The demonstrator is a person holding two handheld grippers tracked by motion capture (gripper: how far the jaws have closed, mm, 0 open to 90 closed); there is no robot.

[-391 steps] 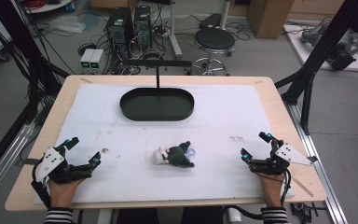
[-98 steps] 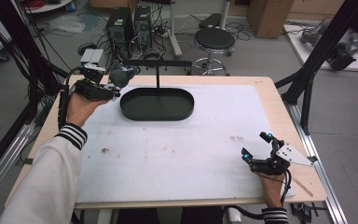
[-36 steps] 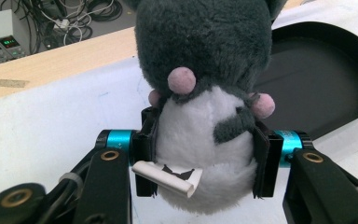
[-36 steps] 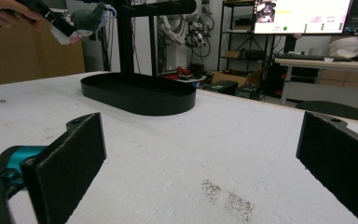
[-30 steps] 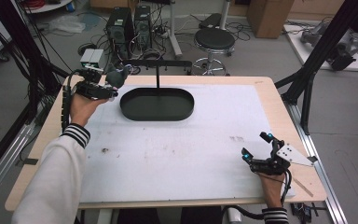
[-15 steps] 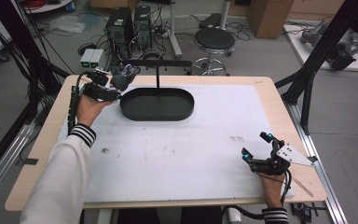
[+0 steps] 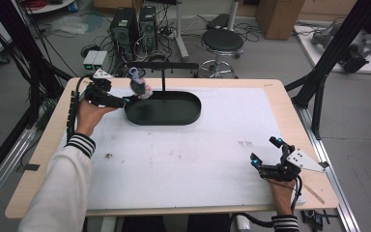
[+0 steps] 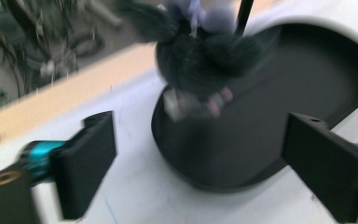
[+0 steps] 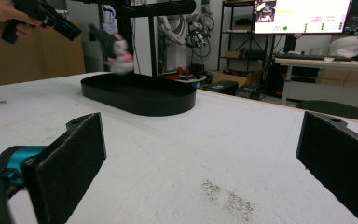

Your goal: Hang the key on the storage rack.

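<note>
— High view first: where do we see the plush toy (image 7: 140, 89)?
— Hanging from the black T-shaped stand (image 7: 163, 72), over the left end of the oval black tray (image 7: 183, 113).
— And our left gripper (image 7: 117, 102)?
— Beside it, jaws spread wide, holding nothing. Our right gripper (image 7: 266, 157) rests on the white table (image 7: 198, 159), likewise agape and empty.

Even bright indoor light, soft shadows, left gripper view motion-blurred, plush toy (image 8: 200, 56) smeared, high view sharp
</note>
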